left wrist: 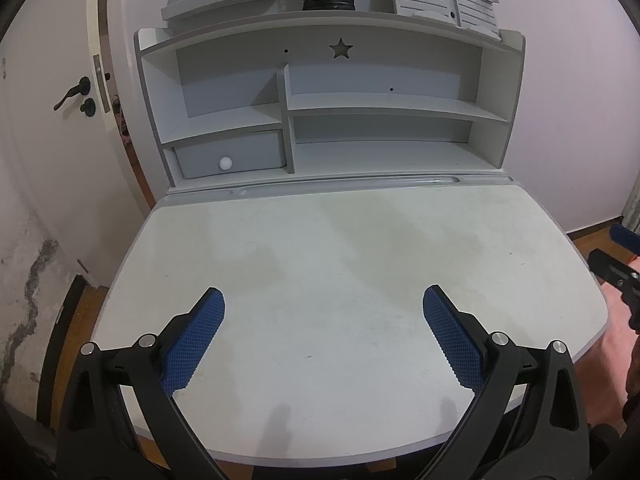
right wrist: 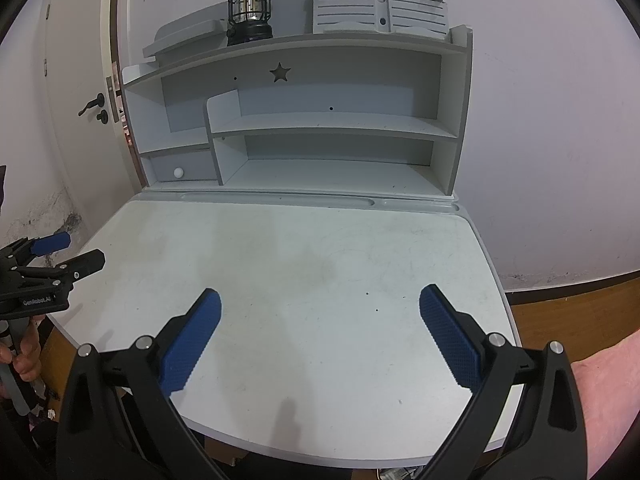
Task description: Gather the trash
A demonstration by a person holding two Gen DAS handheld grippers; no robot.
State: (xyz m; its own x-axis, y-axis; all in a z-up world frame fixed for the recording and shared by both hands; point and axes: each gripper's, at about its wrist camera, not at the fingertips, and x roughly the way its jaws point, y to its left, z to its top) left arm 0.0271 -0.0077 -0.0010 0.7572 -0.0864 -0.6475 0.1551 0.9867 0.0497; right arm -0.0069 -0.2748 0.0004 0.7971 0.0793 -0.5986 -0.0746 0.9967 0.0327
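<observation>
No trash shows in either view. My left gripper (left wrist: 324, 300) is open and empty, held above the near part of a white desk top (left wrist: 340, 248). My right gripper (right wrist: 320, 300) is open and empty too, above the same desk top (right wrist: 288, 256). The left gripper also shows at the left edge of the right wrist view (right wrist: 74, 250), open, beside the desk's left edge. Part of the right gripper (left wrist: 616, 272) shows at the right edge of the left wrist view.
A white hutch (left wrist: 320, 120) with shelves and a small drawer (left wrist: 228, 154) stands at the desk's back. On its top stand a black lantern (right wrist: 248, 10) and a folded grey book stand (right wrist: 380, 10). A door (left wrist: 60, 120) is at left; wood floor (right wrist: 560, 316) at right.
</observation>
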